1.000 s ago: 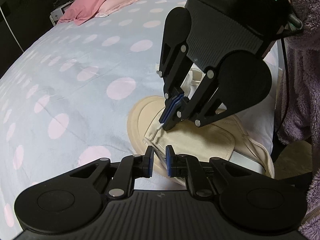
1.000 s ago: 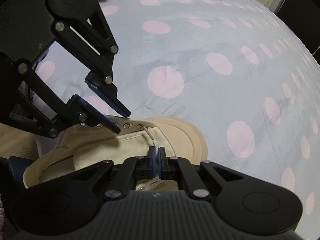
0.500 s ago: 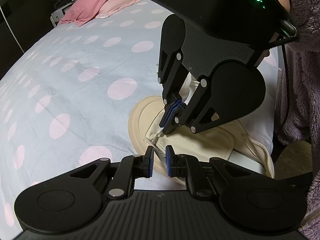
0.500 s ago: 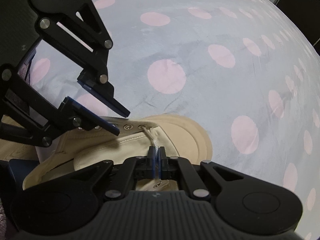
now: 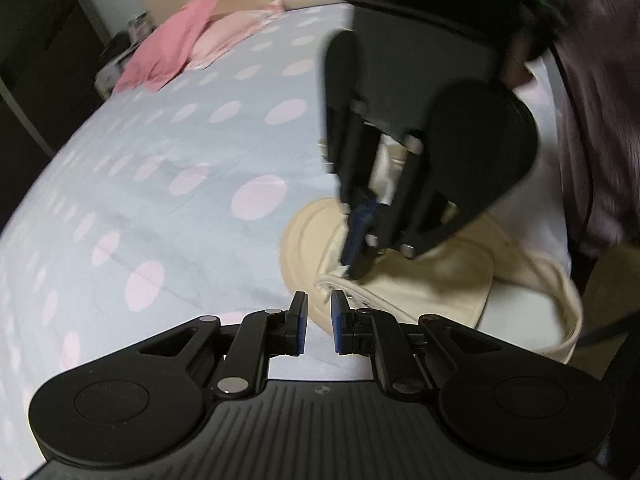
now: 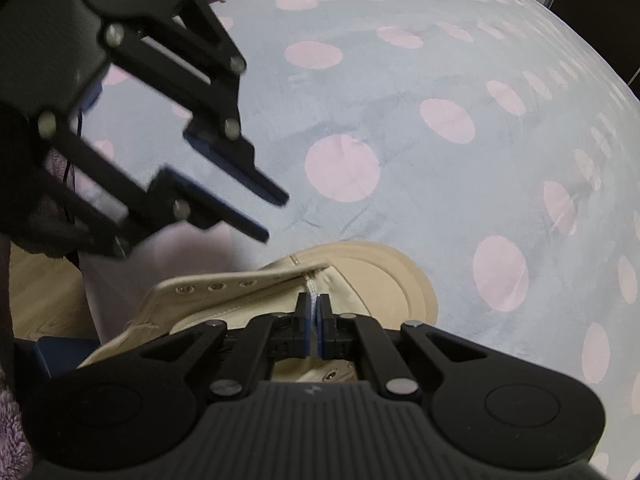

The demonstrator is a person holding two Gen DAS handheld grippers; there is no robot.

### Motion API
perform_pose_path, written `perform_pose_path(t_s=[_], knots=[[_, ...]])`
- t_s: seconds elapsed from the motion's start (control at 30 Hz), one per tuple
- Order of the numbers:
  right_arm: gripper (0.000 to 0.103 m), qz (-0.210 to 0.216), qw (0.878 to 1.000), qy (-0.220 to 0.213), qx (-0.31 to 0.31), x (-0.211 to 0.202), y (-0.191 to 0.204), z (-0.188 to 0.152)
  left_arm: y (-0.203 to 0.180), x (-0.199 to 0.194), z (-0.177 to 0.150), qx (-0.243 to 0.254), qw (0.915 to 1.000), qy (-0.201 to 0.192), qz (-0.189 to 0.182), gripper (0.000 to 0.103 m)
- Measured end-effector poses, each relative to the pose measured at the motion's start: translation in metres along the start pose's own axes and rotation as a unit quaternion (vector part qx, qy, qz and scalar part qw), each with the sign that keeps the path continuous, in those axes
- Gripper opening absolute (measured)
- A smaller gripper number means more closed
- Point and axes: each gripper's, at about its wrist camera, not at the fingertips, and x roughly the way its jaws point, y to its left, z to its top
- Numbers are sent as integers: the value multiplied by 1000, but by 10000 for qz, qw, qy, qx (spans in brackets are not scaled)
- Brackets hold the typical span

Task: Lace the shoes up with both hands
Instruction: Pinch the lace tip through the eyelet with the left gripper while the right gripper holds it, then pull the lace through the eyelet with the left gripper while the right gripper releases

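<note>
A beige canvas shoe lies on the spotted bedspread, toe cap toward the bed's middle. My right gripper is shut on the white lace tip just above the tongue, close to the lowest eyelets. My left gripper stands open a little off the shoe's toe side, nothing between its fingers. A row of metal eyelets shows on the shoe's left flap. The rest of the lace is hidden under the right gripper.
The grey bedspread with pink dots spreads left and ahead. Pink pillows lie at the far end. A person's fuzzy purple sleeve is at the right. The wooden floor shows past the bed's edge.
The right gripper has drawn back along the shoe with the lace tip, leaving a shorter run of lace. The left gripper has lifted away from the eyelet flap, still open.
</note>
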Motion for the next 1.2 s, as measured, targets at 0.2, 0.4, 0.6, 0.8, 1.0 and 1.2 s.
perform_pose_path(t_s=[0.2, 0.4, 0.6, 0.8, 1.0, 1.2], knots=[[3, 90, 9999, -118, 73, 0, 4, 7, -19, 22, -4, 871, 9955, 210, 321, 10], [4, 196, 9995, -178, 145, 2, 3, 13, -30, 35, -4, 1339, 9894, 326, 446, 10], [4, 226, 9994, -225, 143, 40, -51, -18, -32, 41, -1, 1344, 9886, 436, 516, 1], [7, -63, 9960, -560, 689, 19, -39, -32, -21, 35, 0, 1007, 9905, 539, 769, 1], [13, -839, 9712, -695, 2117, -66, -104, -90, 7, 16, 0, 322, 9924, 449, 1103, 1], [15, -1139, 9349, -609, 3305, -59, -132, -119, 28, 5, 1, -138, 9910, 392, 1273, 1]])
